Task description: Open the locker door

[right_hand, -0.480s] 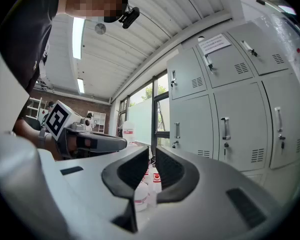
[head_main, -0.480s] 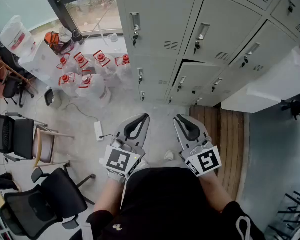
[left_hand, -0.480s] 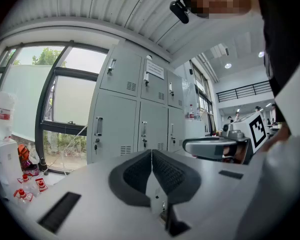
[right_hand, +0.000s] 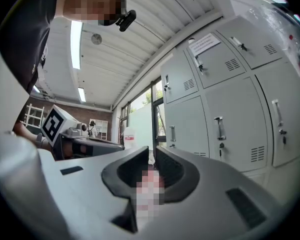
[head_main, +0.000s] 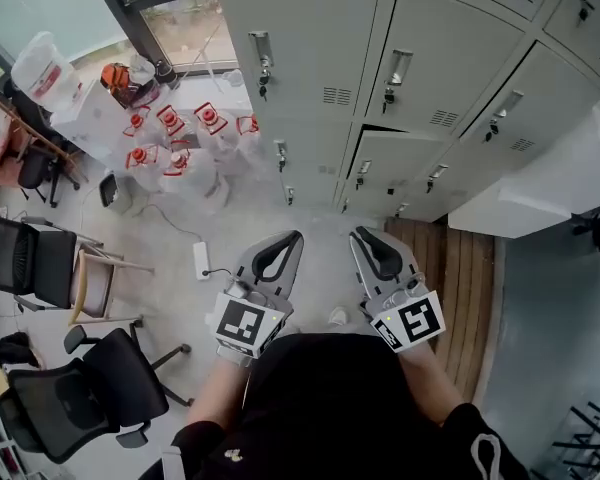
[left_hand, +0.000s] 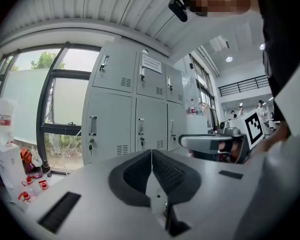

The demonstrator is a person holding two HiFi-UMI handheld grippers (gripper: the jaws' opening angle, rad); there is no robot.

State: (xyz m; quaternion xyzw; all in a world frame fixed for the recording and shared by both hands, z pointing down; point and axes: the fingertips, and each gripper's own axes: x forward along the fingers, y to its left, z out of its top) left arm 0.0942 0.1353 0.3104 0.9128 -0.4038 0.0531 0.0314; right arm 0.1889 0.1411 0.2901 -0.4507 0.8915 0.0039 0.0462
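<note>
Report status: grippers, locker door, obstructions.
Both shut, empty: left hand-held gripper, right hand-held gripper. Locker doors ahead, neither gripper touching. Water jugs left of lockers, off the path.

head view: from person's head, facing forward and steeply down; left gripper and right gripper close below, lockers and floor further off. left gripper view: low on its gripper, along jaws, tilted up at lockers and ceiling. right gripper view: same, mirrored. all three share lockers, window; each gripper view catches other gripper at frame edge.
</note>
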